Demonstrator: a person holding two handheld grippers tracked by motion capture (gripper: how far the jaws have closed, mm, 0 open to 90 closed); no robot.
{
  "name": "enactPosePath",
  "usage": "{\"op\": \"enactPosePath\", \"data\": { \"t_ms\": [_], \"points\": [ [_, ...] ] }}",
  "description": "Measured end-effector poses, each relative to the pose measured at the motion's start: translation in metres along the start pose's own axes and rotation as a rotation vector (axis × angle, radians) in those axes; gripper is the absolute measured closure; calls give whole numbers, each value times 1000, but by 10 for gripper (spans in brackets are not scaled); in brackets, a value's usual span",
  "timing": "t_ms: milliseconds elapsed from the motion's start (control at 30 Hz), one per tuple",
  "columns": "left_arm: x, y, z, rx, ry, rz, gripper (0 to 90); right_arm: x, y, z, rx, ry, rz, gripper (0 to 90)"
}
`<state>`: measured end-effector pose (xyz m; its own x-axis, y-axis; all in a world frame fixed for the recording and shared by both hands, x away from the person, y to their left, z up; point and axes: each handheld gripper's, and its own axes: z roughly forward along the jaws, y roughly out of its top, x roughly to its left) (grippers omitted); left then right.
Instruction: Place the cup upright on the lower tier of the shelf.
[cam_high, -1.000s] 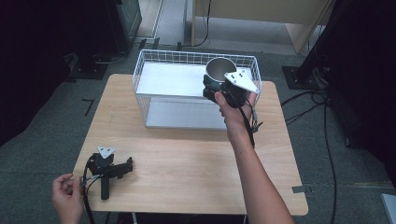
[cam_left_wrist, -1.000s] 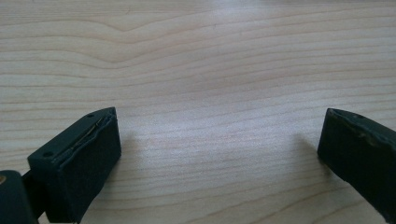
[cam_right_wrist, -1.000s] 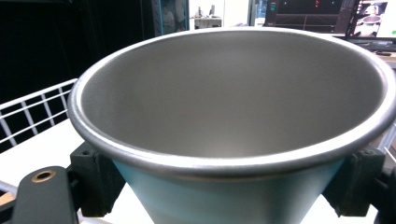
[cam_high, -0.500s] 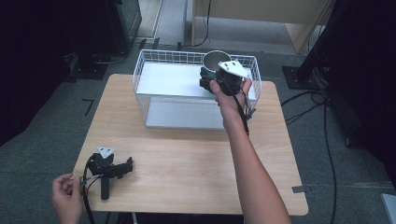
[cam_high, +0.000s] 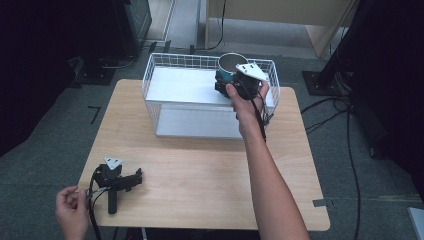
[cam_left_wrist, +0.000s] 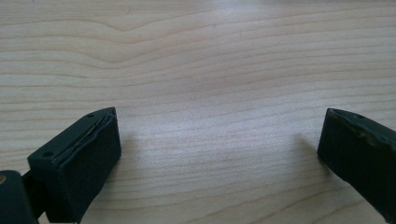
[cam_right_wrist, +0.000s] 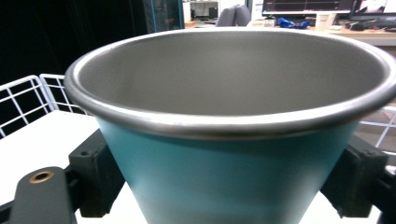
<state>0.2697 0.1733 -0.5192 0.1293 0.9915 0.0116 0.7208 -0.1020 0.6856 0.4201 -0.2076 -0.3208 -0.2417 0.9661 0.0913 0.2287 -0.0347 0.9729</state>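
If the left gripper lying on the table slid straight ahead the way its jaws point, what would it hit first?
Probably nothing: the left gripper lies open, pointing rightward along the bare wooden table. Its own view shows only wood ahead. The wire basket sits off that line, though depth is uncertain.

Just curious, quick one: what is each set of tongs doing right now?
Left tongs: open, lying on the table, holding nothing.
Right tongs: shut on the teal cup over the wire basket.
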Motion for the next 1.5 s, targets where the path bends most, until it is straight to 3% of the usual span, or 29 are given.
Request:
{"op": "enactPosePath", "data": {
  "t_ms": [67,167,300,600,1267,1500],
  "points": [
    [0,0,0,0,0,0,0,-1,1,-2,3,19,-3,27],
    [0,0,0,0,0,0,0,-1,1,-6,21,68,-15,0],
    [0,0,0,-2,1,-1,0,-2,0,-13,42,58,-25,0],
    [0,0,0,0,1,0,0,-14,-8,-35,31,37,-34,0],
    [0,0,0,3,0,2,0,-43,-50,-98,25,4,-63,0],
    [0,0,0,1,0,0,0,-66,-79,-127,31,-34,-53,0]
  ]
}}
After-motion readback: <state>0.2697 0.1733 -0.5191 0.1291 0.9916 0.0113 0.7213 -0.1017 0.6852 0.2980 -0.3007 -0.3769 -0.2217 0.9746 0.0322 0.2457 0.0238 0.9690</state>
